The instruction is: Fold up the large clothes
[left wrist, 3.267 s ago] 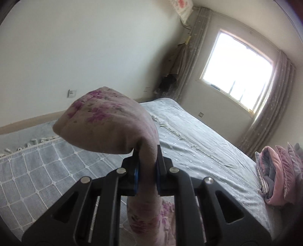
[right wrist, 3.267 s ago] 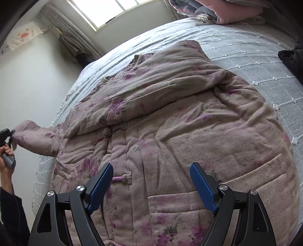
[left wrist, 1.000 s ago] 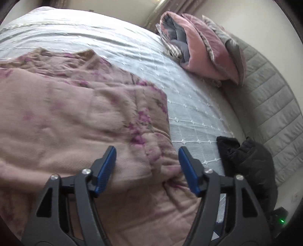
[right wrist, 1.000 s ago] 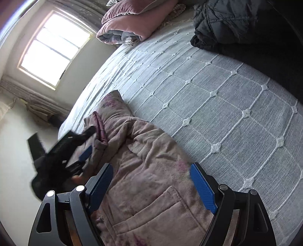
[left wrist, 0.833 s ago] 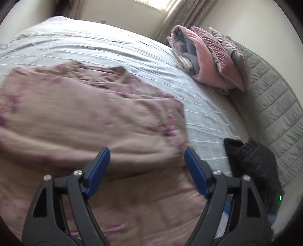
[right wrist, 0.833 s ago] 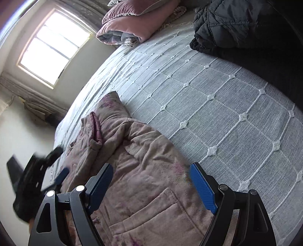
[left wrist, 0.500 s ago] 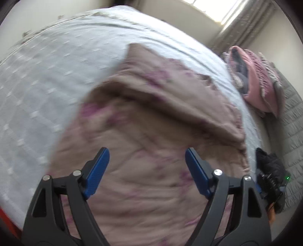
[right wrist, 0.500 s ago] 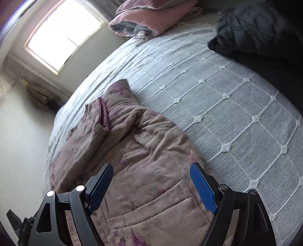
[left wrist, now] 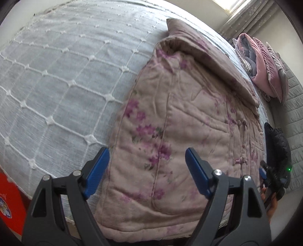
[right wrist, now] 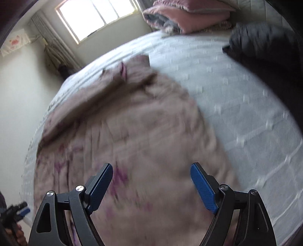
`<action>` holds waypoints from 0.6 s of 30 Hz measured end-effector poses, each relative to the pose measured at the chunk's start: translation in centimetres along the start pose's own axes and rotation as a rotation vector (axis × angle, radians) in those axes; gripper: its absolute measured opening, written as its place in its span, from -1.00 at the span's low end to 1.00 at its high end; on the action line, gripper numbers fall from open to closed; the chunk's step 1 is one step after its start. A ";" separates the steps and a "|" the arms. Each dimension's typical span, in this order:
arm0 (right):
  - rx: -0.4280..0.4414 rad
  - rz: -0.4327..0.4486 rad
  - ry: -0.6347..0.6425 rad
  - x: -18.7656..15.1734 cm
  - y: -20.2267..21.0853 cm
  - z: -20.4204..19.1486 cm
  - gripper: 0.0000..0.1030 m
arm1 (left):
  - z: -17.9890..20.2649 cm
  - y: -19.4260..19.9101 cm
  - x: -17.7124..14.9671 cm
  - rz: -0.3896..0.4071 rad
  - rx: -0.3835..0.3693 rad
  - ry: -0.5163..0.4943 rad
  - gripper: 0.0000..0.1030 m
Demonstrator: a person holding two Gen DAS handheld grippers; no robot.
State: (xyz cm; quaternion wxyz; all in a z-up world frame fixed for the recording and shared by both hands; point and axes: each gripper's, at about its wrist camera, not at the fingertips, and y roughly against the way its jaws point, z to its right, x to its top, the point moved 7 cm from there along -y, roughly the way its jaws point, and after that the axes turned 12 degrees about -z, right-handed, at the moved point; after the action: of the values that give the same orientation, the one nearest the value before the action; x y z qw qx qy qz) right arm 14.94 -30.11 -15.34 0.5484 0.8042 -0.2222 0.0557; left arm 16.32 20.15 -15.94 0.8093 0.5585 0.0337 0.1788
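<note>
We count one large garment here, a padded floral coat [left wrist: 180,121], lying flat on the grey bedspread [left wrist: 56,79] with its lower hem at the near edge of the bed and its collar end pointing away toward the window [right wrist: 98,17]. A sleeve [left wrist: 204,62] is folded across its upper part, and we can see only this one. There are two grippers, and neither holds anything. Our left gripper [left wrist: 145,166] hangs over the coat's near left corner; its jaws have just been opening and now stand wide, the left blue pad above the coat's edge where it meets the bedspread, the right pad over the floral fabric, with no cloth pinched between them. Our right gripper [right wrist: 151,181] is likewise spread wide over the lower part of the coat, nothing clamped, though that view is blurred. In the left wrist view the right gripper also shows at the far right edge, held in a hand [left wrist: 270,204]. Beyond the coat we count one pile of pink and grey bedding [left wrist: 265,62] by the headboard and one dark jacket [left wrist: 276,143] on the bed's right side, well apart from the coat. One red object [left wrist: 11,198] sits below the bed at lower left.
</note>
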 end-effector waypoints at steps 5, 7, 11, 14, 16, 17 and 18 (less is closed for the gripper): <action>0.073 0.025 -0.045 -1.7 0.7 0.7 0.66 | -0.7 -0.5 -1.2 -0.018 -0.001 0.042 0.60; 0.060 0.027 -0.070 -2.3 0.7 1.4 0.65 | -1.0 0.1 -2.1 -0.002 -0.027 0.055 0.60; 0.113 0.095 -0.125 -3.2 2.9 2.8 0.65 | -2.5 1.1 -3.4 0.010 -0.022 0.045 0.60; 0.182 0.111 -0.244 -4.3 4.4 5.8 0.65 | -4.8 1.7 -4.3 0.021 -0.024 0.072 0.60; 0.200 0.128 -0.303 -5.1 5.6 7.8 0.65 | -5.7 1.7 -4.6 0.024 -0.035 0.085 0.60; 0.214 0.143 -0.318 -5.4 6.4 8.4 0.65 | -6.0 1.5 -4.8 0.022 -0.039 0.086 0.59; 0.205 0.157 -0.327 -5.8 7.1 9.2 0.65 | -6.2 1.3 -4.9 0.022 -0.044 0.085 0.58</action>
State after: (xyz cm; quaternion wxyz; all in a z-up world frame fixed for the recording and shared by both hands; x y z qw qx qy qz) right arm 5.34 -38.85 -14.75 0.4145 0.8342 -0.3635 -0.0107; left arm 9.81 24.43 -17.76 0.8171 0.5329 0.0581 0.2120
